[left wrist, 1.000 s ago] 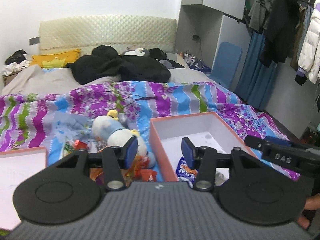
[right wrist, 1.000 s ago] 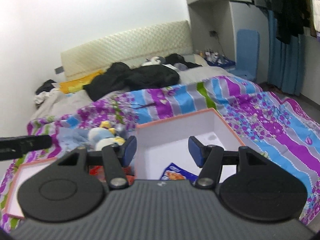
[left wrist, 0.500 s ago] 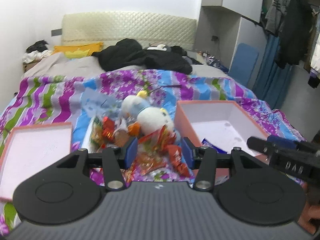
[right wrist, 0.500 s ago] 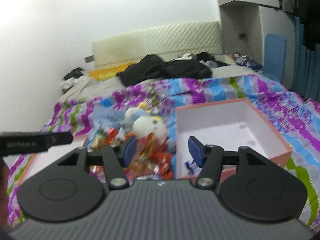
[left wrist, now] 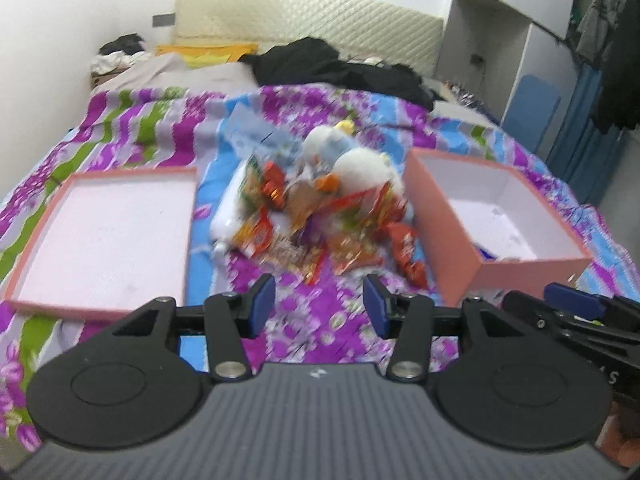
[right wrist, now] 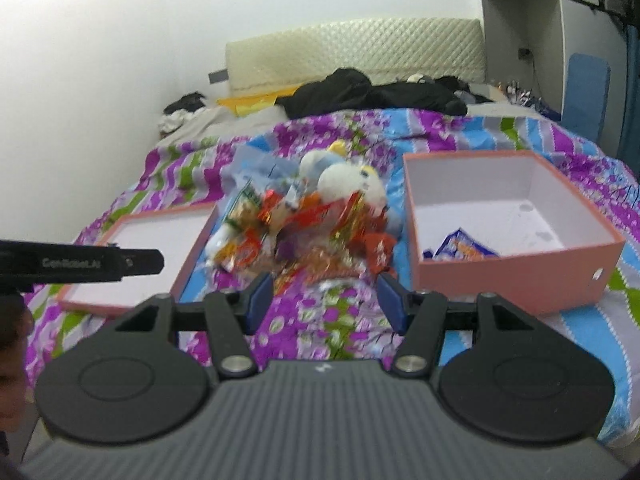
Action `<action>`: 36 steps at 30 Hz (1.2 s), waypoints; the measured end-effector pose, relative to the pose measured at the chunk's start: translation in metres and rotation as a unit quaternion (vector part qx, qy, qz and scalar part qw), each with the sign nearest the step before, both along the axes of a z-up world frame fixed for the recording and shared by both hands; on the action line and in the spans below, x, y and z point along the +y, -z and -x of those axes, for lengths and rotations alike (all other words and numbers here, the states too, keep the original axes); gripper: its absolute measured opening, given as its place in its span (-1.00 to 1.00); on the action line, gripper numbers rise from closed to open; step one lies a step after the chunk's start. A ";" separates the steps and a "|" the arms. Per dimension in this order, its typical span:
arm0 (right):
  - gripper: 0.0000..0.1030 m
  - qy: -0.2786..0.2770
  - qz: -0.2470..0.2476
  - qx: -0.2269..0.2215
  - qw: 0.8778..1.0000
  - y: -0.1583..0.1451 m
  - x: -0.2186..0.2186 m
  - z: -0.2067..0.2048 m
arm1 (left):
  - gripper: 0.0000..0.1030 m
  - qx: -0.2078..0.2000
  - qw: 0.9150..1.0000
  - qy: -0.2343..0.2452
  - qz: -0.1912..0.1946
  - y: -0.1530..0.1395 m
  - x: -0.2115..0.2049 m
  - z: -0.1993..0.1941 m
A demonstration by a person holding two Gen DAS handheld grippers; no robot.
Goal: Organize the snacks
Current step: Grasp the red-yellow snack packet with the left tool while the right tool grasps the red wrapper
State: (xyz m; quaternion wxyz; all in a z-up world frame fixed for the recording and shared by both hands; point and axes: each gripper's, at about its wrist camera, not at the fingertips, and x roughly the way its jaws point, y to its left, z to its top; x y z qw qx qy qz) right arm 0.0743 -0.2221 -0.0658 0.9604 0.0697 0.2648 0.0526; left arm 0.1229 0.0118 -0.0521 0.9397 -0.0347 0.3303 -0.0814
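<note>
On the bed, both the left gripper [left wrist: 319, 306] and right gripper [right wrist: 325, 300], spread and empty, have swung down toward the snacks [right wrist: 304, 236] heaped between lid [left wrist: 108, 236] and box [right wrist: 516, 240], ready for picking

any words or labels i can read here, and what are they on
"GenRobot.AI", blurred and only just legible, on the side of the left claw in the right wrist view.
Print on the snack packets and the blue packet in the deep pink box: too blurred to read.
</note>
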 end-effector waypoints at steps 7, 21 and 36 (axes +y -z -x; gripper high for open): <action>0.16 -0.013 0.013 0.027 0.999 0.022 0.012 0.006 | 0.06 0.035 0.999 -0.026 0.011 0.030 0.018 0.005; 0.15 -0.005 0.106 0.044 0.993 0.048 0.033 -0.059 | 0.13 0.099 0.993 -0.046 0.033 0.087 0.036 -0.086; 0.13 -0.021 0.192 0.078 0.978 0.096 0.052 -0.164 | 0.13 0.152 0.986 -0.056 0.045 0.170 0.036 -0.219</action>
